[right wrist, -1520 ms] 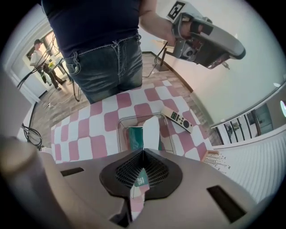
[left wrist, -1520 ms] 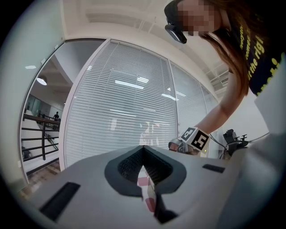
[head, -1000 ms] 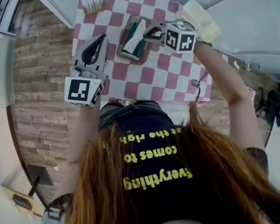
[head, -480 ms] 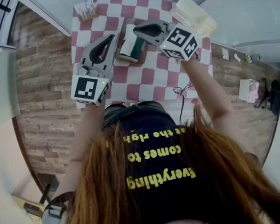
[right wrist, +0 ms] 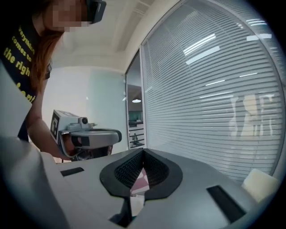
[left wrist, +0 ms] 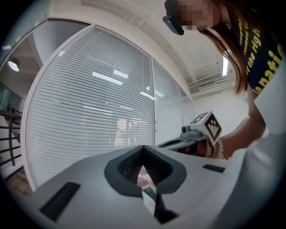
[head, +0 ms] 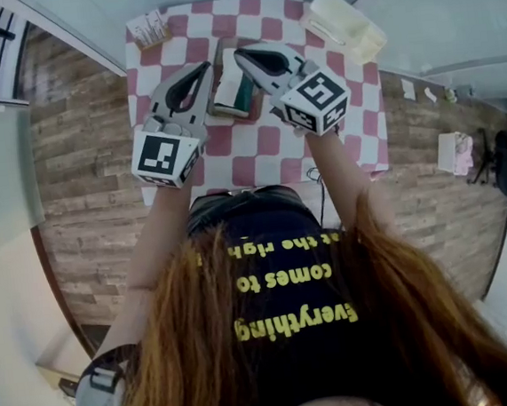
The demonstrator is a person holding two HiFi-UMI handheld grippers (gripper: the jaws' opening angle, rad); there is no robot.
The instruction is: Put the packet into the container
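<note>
The packet (head: 235,90) is seen lying in the container (head: 219,113) on the checkered surface (head: 270,142). The left gripper (head: 202,69) and right gripper (head: 242,54) are held at either side, jaws closed, empty.

Right gripper (head: 241,54) swung from sideways to diagonal, tips now at far end of packet (head: 232,91), body drawn back toward person. Left gripper (head: 206,66) edged closer beside packet.
</note>
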